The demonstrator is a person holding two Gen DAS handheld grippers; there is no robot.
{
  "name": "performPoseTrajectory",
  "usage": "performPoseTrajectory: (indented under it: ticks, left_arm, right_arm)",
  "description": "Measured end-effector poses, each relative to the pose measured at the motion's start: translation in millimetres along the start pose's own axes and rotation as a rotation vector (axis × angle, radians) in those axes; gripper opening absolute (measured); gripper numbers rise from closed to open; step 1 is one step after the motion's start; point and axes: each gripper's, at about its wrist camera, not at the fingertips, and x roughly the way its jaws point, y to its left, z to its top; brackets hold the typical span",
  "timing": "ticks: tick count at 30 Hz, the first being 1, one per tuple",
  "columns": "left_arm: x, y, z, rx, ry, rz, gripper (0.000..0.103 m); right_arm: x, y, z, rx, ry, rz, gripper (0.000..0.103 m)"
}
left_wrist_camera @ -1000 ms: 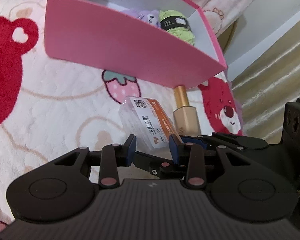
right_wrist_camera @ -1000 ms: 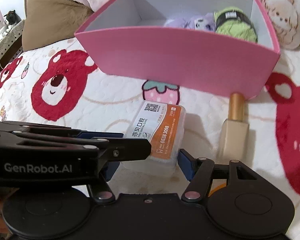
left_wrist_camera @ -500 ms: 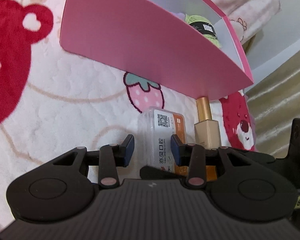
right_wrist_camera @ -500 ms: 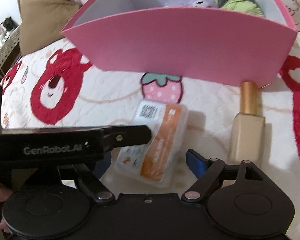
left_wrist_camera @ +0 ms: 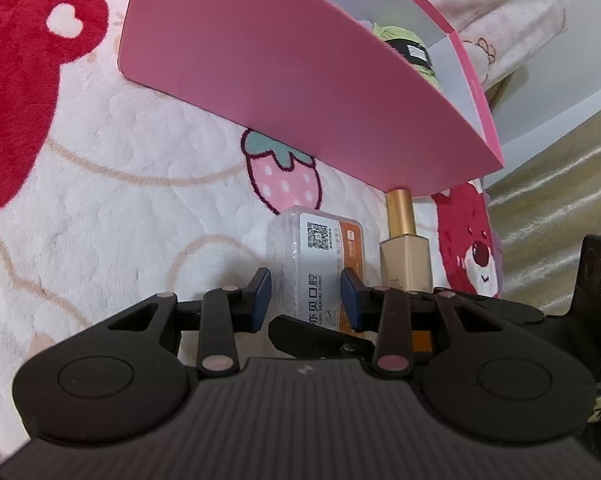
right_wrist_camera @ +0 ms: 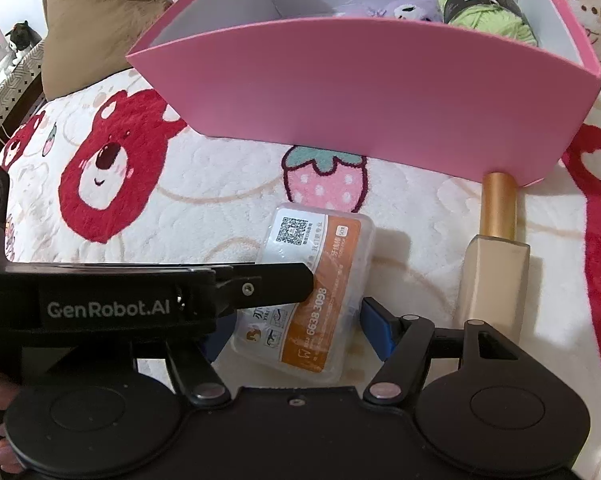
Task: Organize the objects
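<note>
**Two claws around a small plastic box on the bed**

Lying flat on the bear-print blanket [right_wrist_camera: 204,216], the clear plastic box [right_wrist_camera: 320,280] with the orange-and-white label and QR code sits just in front of the pink box [right_wrist_camera: 364,92], partly over a printed strawberry. The right claw [right_wrist_camera: 296,326] is spread wide around the near end of the plastic box: its right blue pad [right_wrist_camera: 376,330] stands just off the box's edge with a gap showing, and its left pad is mostly hidden behind the black finger of the other tool, which reaches across the box's label from the left. Whether that finger presses on the label cannot be told.

In the left wrist view the left claw [left_wrist_camera: 306,298] is also spread, its blue pads [left_wrist_camera: 260,294] standing on either side of the plastic box [left_wrist_camera: 320,256]; the pads do not clearly touch it. A black finger of the right tool crosses low between them.

Just to the right of the plastic box lies a beige bottle [right_wrist_camera: 494,280] with a gold cap, its cap end touching or nearly touching the pink box's front wall. Inside the pink box, at its right end, rest a ball of green yarn [right_wrist_camera: 488,12] with a black band and a purple plush toy [right_wrist_camera: 412,8] beside it. A brown cushion [right_wrist_camera: 88,28] lies beyond the box at the left.
</note>
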Motion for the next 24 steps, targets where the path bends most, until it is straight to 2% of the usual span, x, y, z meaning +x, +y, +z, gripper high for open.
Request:
performPoseTrajectory:
  ticks: [9,13,17,24]
  left_arm:
    - [-39.4,-28.5,-5.0,0.143,-0.025,0.03,0.035]
    - [-60.3,-33.4,-6.8,0.152,-0.023,0.026,0.034]
    - [-84.2,-42.4,-14.4,0.203,-0.061,0.043,0.033]
    - [-124.9,-63.6,-4.9,0.255,-0.097,0.088,0.033]
  right_arm:
    - [-34.1,12.1,-8.7,0.006,-0.055,0.044,0.072]
    - [-50.4,19.7,-15.2,0.033,-0.089,0.07,0.072]
    - [-64.8,29.2,-22.0,0.052,-0.127,0.1,0.072]
    - [-96.9,54.8,-15.5,-0.002,-0.196,0.113,0.072]
